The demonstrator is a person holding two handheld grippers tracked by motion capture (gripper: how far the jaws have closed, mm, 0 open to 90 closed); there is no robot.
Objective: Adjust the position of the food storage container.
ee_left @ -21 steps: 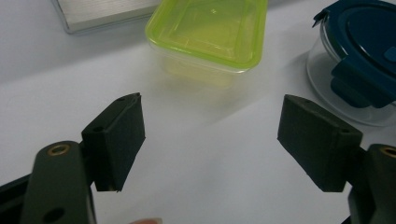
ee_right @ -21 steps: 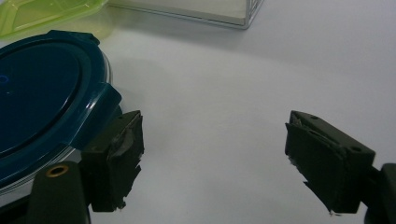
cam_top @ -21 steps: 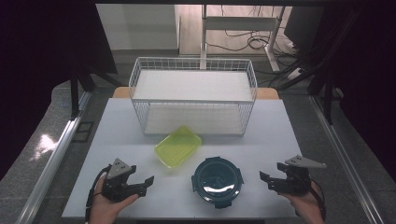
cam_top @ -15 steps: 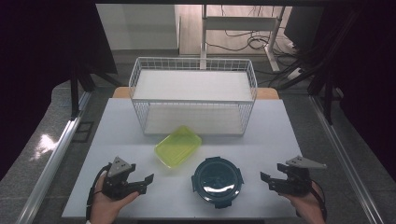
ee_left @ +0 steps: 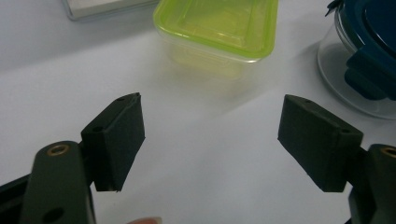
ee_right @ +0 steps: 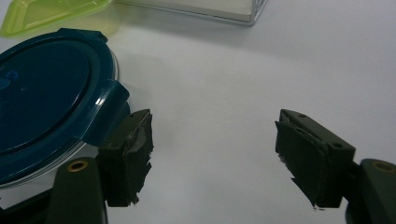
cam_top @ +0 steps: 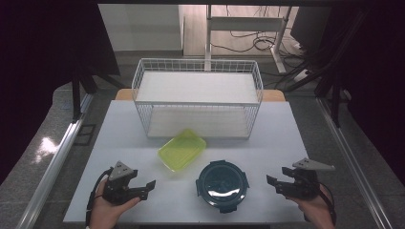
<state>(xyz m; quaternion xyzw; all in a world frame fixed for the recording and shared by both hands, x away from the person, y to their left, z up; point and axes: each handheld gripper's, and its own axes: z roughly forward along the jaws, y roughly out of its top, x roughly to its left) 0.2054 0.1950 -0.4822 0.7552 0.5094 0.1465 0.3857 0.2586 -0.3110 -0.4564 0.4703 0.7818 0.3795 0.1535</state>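
The left hand-held gripper point(cam_top: 145, 187) is held low over the white bench point(cam_top: 267, 143), jaws wide apart, nothing between them. Just ahead of it, slightly to its right, the shallow lime-green rectangular plastic container with its matching lid point(ee_left: 219, 25) is seen lying flat. The right hand-held gripper point(cam_top: 276, 182) is likewise spread open and empty; right beside its left jaw sits the round clear container with the dark blue clip-on lid point(ee_right: 44, 93), one lid clip nearly touching that jaw. Farther ahead of both, the white wire basket point(cam_top: 198, 95) stands at the back of the bench, seemingly the destination. A good approach is judged to be this: each container should be straddled squarely, the walls gripped below the lid rim, clips avoided, and the jaws closed gently so nothing slides.
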